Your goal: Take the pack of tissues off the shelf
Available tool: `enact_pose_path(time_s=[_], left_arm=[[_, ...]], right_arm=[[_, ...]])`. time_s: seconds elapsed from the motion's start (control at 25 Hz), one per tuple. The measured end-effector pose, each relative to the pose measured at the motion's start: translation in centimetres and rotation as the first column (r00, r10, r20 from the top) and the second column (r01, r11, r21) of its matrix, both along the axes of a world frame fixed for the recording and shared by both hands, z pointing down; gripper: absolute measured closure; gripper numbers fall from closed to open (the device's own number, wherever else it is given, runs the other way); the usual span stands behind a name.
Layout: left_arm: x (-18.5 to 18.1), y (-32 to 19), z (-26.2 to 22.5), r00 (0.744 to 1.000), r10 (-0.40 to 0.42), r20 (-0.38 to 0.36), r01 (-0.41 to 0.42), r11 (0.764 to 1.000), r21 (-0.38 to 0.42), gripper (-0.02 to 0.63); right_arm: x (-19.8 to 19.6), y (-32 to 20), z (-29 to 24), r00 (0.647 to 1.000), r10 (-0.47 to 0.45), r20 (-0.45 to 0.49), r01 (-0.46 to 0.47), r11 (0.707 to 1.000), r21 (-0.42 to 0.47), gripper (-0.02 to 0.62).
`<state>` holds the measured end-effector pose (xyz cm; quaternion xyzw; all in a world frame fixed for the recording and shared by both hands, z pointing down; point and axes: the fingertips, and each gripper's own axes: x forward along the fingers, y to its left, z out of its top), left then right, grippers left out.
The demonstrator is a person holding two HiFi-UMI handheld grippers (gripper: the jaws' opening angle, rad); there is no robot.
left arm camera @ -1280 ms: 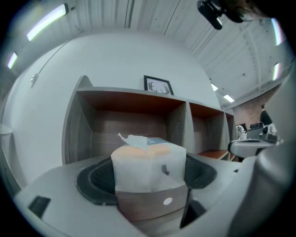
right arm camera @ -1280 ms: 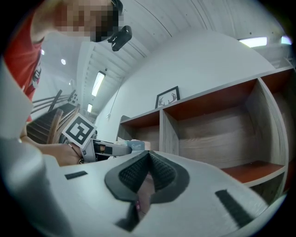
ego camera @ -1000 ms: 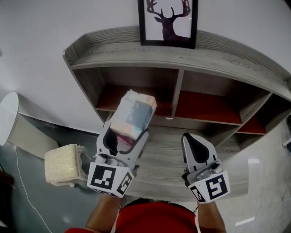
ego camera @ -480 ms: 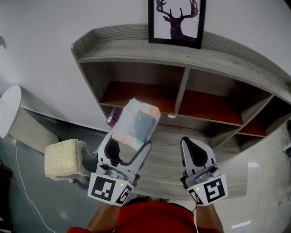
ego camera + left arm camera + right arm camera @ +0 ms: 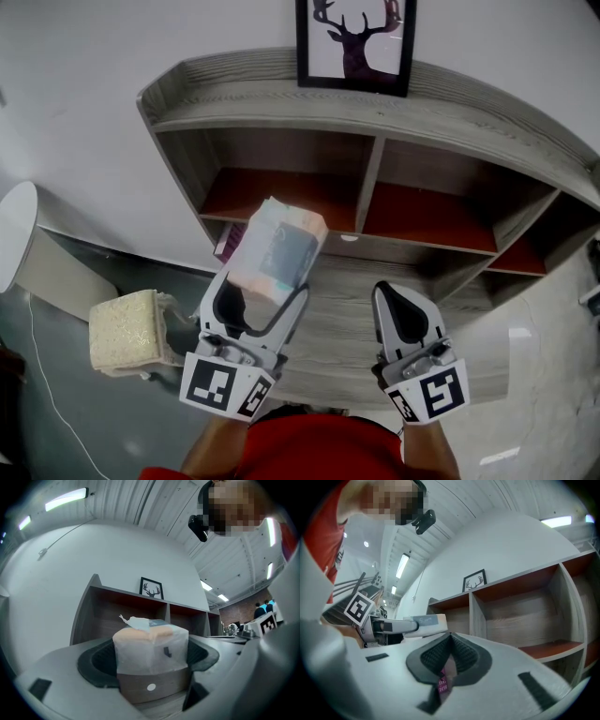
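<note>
The pack of tissues (image 5: pixel 278 246), pale with a peach and blue print, is held in front of the grey wooden shelf (image 5: pixel 375 112), off its boards. My left gripper (image 5: pixel 265 281) is shut on the pack's lower end. In the left gripper view the pack (image 5: pixel 151 648) fills the space between the jaws of the left gripper (image 5: pixel 151 672). To the right my right gripper (image 5: pixel 391 298) is shut and holds nothing, its jaws pressed together. The right gripper view shows the right gripper (image 5: pixel 449 654) with the pack (image 5: pixel 423 620) off to its left.
A framed deer picture (image 5: pixel 353 42) stands on top of the shelf. A purple item (image 5: pixel 227 242) lies in the left compartment behind the pack. A yellowish block (image 5: pixel 125 332) sits at lower left, and a white round object (image 5: pixel 14 234) is at the far left.
The left gripper still holds the pack at nearly the same place before the shelf. The head view has shifted a little. The right gripper has not moved.
</note>
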<state>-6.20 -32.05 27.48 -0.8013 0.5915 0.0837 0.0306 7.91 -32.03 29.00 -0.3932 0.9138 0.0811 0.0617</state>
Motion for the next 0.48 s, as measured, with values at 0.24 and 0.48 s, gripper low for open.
enact_pose_path(time_s=[0.24, 0.48], left_arm=[[0.12, -0.44, 0.04, 1.000, 0.009, -0.003, -0.009, 1.000, 0.001, 0.195], [0.32, -0.90, 0.03, 1.000, 0.016, -0.004, -0.016, 1.000, 0.002, 0.195]], right_arm=[[0.45, 0.09, 0.02, 1.000, 0.021, -0.003, -0.021, 1.000, 0.003, 0.591], [0.80, -0.14, 0.04, 0.999, 0.033, -0.004, -0.033, 0.999, 0.003, 0.591]])
